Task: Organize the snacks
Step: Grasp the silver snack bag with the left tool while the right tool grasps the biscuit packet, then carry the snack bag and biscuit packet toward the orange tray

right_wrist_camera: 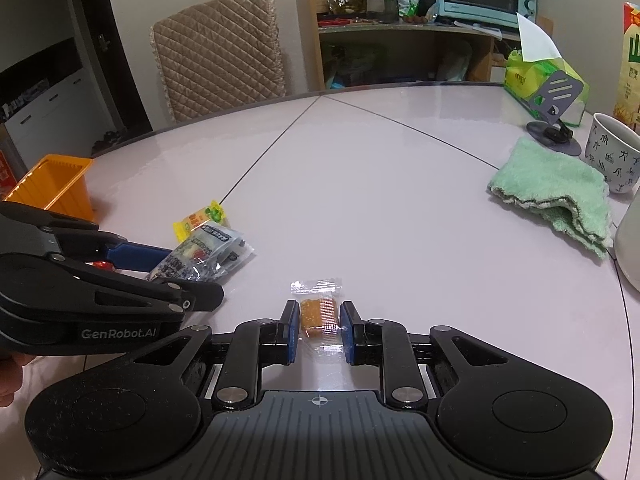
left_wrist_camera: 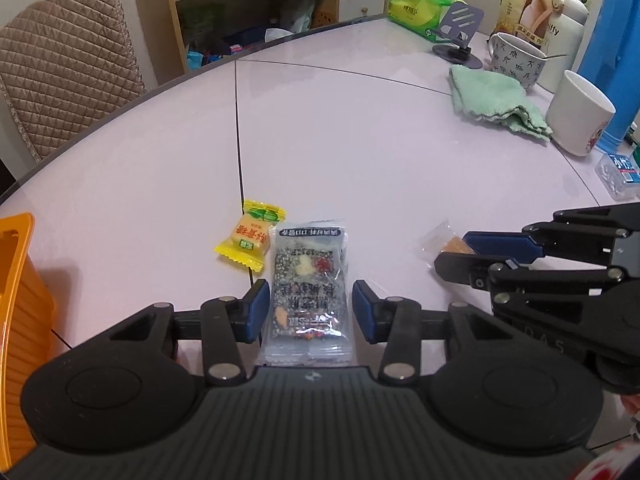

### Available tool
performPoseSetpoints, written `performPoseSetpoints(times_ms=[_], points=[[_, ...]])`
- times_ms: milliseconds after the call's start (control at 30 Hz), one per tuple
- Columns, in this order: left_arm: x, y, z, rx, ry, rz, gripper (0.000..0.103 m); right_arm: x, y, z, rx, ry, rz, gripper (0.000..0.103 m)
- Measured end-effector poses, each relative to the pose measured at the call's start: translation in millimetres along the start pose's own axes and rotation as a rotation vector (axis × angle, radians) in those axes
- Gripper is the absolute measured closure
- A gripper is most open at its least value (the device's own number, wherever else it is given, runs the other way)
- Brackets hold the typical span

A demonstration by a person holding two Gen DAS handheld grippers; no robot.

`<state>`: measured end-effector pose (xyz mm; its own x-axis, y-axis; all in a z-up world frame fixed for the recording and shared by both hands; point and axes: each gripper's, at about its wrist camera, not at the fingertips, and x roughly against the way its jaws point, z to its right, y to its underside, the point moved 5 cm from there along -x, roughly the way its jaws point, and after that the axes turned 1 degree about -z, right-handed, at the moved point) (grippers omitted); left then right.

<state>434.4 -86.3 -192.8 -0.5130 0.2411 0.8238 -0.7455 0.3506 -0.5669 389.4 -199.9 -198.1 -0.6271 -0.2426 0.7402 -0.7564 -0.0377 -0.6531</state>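
A grey clear-wrapped nut bar packet (left_wrist_camera: 308, 280) lies flat on the pale table between the fingers of my left gripper (left_wrist_camera: 310, 292). Its blue pads stand just off the packet's long edges, so it is open. From the right wrist view the left gripper (right_wrist_camera: 188, 276) straddles that packet (right_wrist_camera: 208, 248). A yellow wrapped candy (left_wrist_camera: 250, 240) lies just beyond it to the left. My right gripper (right_wrist_camera: 319, 312) is shut on a small orange candy in clear wrap (right_wrist_camera: 318, 314), which rests on the table. An orange basket (right_wrist_camera: 52, 184) stands at the left.
A folded green cloth (left_wrist_camera: 496, 100), two mugs (left_wrist_camera: 580, 112) (left_wrist_camera: 516, 60), a phone stand (left_wrist_camera: 460, 36), a tissue pack (left_wrist_camera: 420, 8) and a blue container (left_wrist_camera: 616, 60) crowd the table's far right. A quilted chair (left_wrist_camera: 68, 60) stands behind the table edge.
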Motion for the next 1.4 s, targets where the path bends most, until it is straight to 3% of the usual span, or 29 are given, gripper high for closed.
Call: performPoseSetpoints(times_ms=[167,767,1400], points=[[1,1,1,0.001,0.002,-0.002,0.068,0,0,0,0.01,0.003,-0.004,0.081],[40,49,20,0.088,0.034,-0.024,0.069,29,13,-2,-0.051,-0.039,-0.022,0.081],[163,118,-3,0.235,0.003,0.071,0.069,115,45,-66,-0.001,-0.163,-0.002,0.081]])
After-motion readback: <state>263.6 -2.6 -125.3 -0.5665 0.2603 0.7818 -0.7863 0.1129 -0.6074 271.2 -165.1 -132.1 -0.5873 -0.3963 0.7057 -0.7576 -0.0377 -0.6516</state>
